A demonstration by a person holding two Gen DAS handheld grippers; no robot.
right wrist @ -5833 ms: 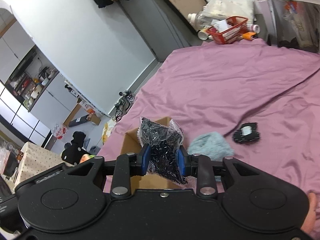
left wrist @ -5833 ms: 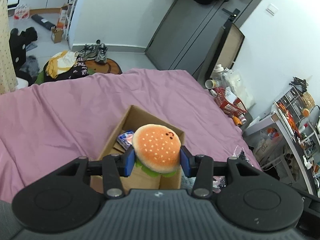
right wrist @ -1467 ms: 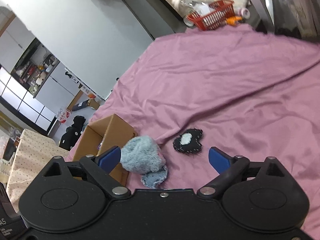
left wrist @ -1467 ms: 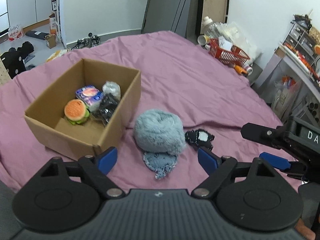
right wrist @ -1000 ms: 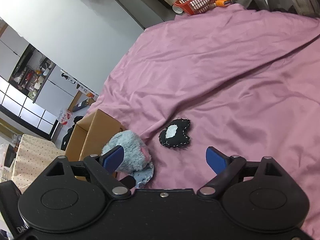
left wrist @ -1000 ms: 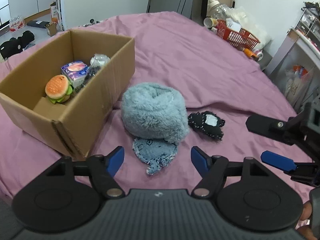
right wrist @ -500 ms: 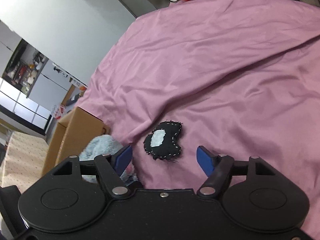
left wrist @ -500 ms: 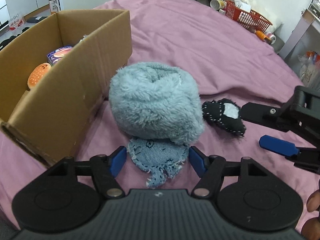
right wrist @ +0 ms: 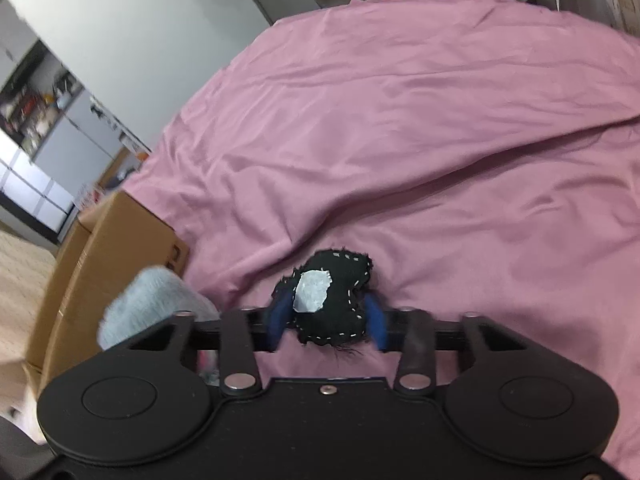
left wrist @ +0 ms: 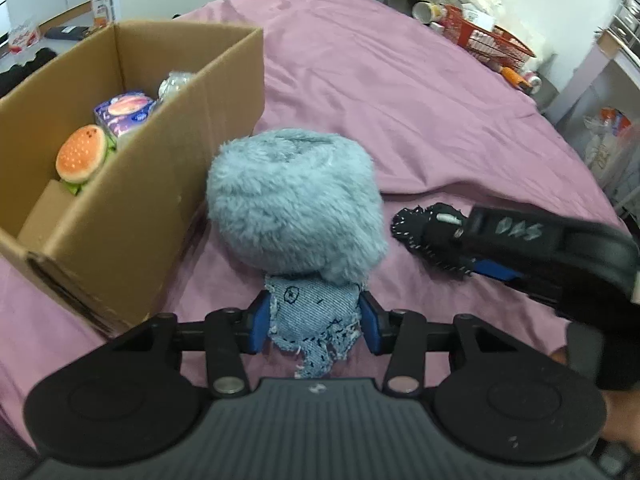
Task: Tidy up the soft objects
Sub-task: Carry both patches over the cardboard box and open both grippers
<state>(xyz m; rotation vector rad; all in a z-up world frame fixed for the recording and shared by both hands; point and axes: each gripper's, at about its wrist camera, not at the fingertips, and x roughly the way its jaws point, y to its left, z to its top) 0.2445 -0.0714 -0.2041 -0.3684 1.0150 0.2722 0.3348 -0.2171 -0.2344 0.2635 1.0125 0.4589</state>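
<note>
My left gripper (left wrist: 314,326) is shut on a small frayed denim pillow (left wrist: 316,320) lying on the purple bedsheet, just in front of a fluffy blue-grey plush ball (left wrist: 294,204). My right gripper (right wrist: 328,320) is closed around a black stitched pillow (right wrist: 330,300) with a white patch; it also shows in the left wrist view (left wrist: 424,226), partly hidden by the right gripper. A cardboard box (left wrist: 120,216) stands to the left and holds a burger plush (left wrist: 80,154), a purple packet (left wrist: 126,110) and a clear bag.
The purple bedsheet (right wrist: 440,140) stretches far and to the right. A red basket (left wrist: 492,42) and bottles stand beyond the bed's far corner. The box (right wrist: 100,248) and plush ball (right wrist: 152,304) sit left of my right gripper.
Both grippers moved forward and down and closed: the left onto the denim pillow, the right onto the black pillow. Earlier the burger plush and a black bag went into the box.
</note>
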